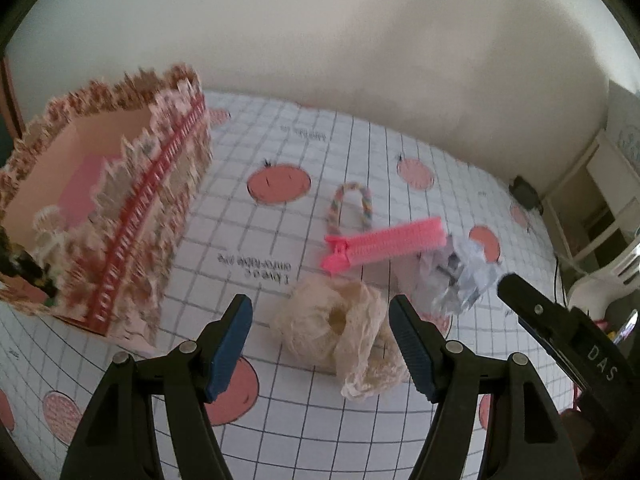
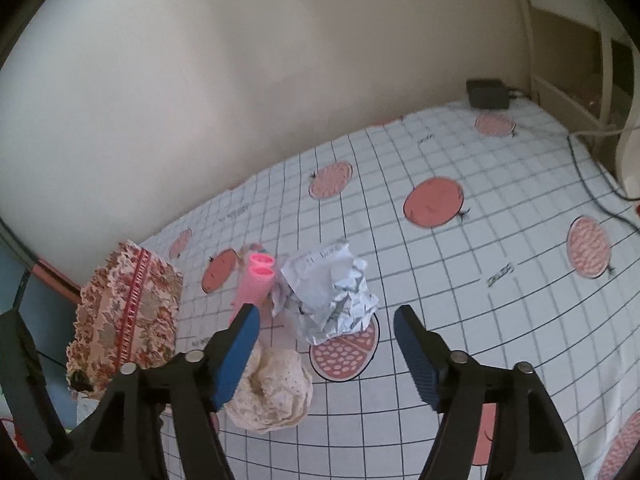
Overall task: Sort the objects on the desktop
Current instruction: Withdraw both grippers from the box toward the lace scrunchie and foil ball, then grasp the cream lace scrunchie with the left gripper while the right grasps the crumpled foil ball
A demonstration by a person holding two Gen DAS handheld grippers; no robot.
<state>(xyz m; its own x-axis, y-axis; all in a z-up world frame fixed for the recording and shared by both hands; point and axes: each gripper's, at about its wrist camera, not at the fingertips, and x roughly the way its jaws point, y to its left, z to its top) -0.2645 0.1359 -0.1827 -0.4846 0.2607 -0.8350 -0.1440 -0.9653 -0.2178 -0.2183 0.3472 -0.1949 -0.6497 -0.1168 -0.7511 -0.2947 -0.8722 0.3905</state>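
Note:
A cream lace scrunchie [image 1: 336, 324] lies on the checked tablecloth just ahead of my open, empty left gripper [image 1: 320, 312]. Behind it lie a pink hair roller clip [image 1: 384, 242], a pastel braided loop [image 1: 352, 208] and a crumpled paper ball [image 1: 456, 276]. A floral fabric box [image 1: 120, 208] stands at the left with small items inside. In the right wrist view my right gripper [image 2: 326, 322] is open and empty, just short of the paper ball [image 2: 328, 292]. The pink clip [image 2: 256, 280], the scrunchie [image 2: 272, 392] and the box [image 2: 124, 308] lie to its left.
The tablecloth [image 2: 480, 300] has a grid and red fruit prints and meets a cream wall at the back. A black adapter [image 2: 488, 94] with a cable sits at the far right corner beside white shelving [image 1: 600, 200]. The right gripper's finger [image 1: 552, 320] shows in the left wrist view.

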